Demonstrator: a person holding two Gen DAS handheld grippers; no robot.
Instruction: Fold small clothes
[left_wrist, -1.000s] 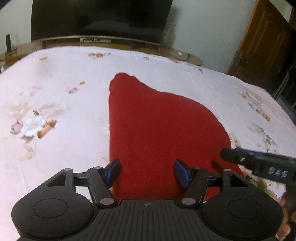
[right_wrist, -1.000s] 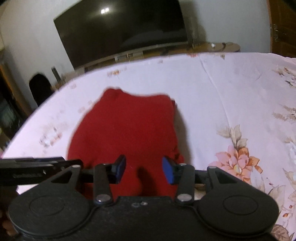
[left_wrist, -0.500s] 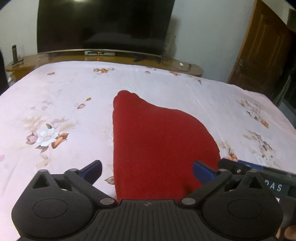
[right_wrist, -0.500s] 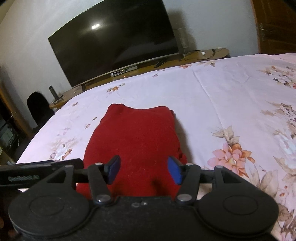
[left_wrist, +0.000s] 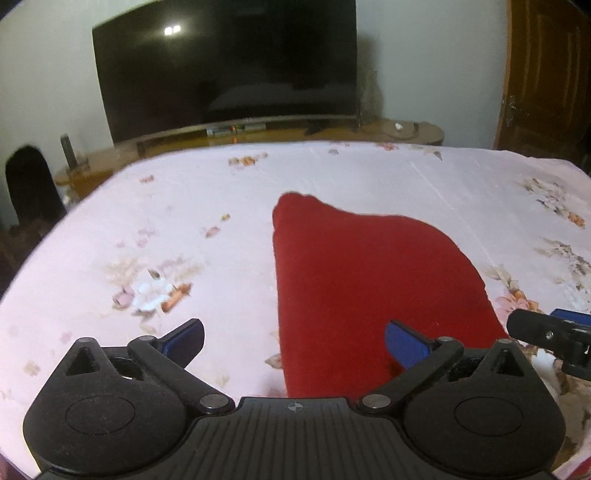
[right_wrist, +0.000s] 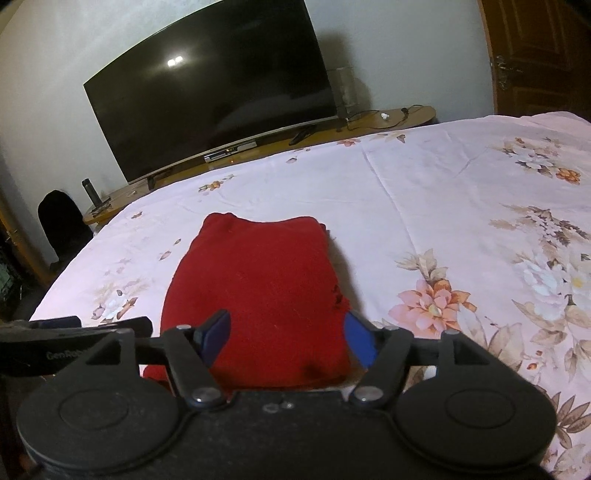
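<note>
Hovering with both tongs spread wide and gripping nothing: left tongs (left_wrist: 293, 338), right tongs (right_wrist: 286, 338); lying folded on the bed (right_wrist: 424, 192), red garment (right_wrist: 258, 288), long axis running away, nearer the right tongs.

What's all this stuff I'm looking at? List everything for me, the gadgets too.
Folded red knit garment: one, red, lying flat on the bed just ahead of both grippers.
Floral bedsheet: one, pale pink with flower prints, covering the bed.
Large curved television: one, black, switched off, against the far wall.
Low wooden TV stand: one, brown, under the television.
Wooden door: one, brown, far right.
Left gripper: one, black with blue pads, open wide, holding nothing.
Right gripper: one, black with blue pads, open, holding nothing.
</note>
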